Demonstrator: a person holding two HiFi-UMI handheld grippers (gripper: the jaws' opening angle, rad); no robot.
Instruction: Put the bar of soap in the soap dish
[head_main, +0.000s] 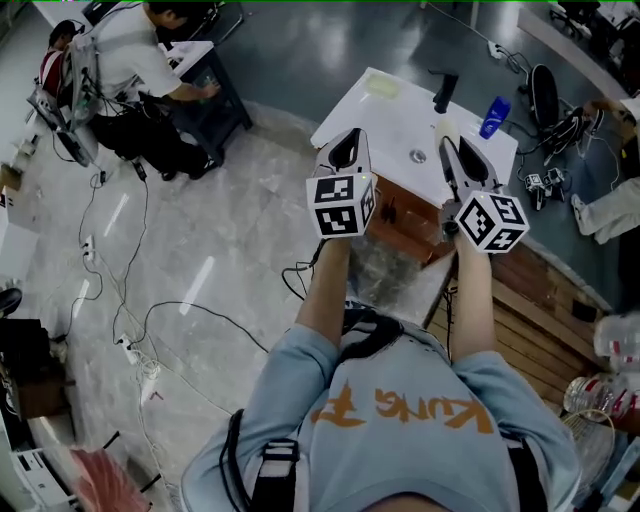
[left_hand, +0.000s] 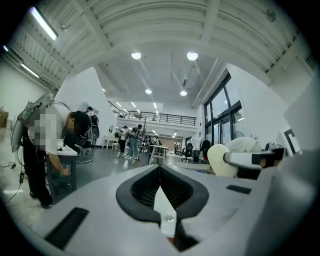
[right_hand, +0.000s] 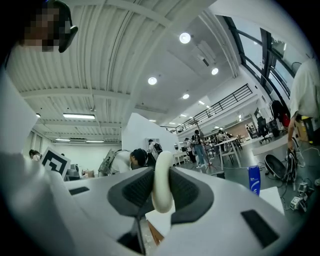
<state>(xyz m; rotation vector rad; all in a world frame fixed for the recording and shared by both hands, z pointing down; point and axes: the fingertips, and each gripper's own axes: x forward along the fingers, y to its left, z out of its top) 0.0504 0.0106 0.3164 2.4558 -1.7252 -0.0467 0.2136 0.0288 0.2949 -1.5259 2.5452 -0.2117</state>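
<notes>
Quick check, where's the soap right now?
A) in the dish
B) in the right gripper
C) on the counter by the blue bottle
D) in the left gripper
B: the right gripper view shows the cream soap standing on edge, clamped between the pads of the right gripper. The left gripper has its jaws together with nothing between them.

A large open laboratory hall is shown: a high ribbed white ceiling with round lamps, a railed mezzanine, tall dark-framed windows, black cables trailed over polished grey floor, and a person bent over a small dark table.
</notes>
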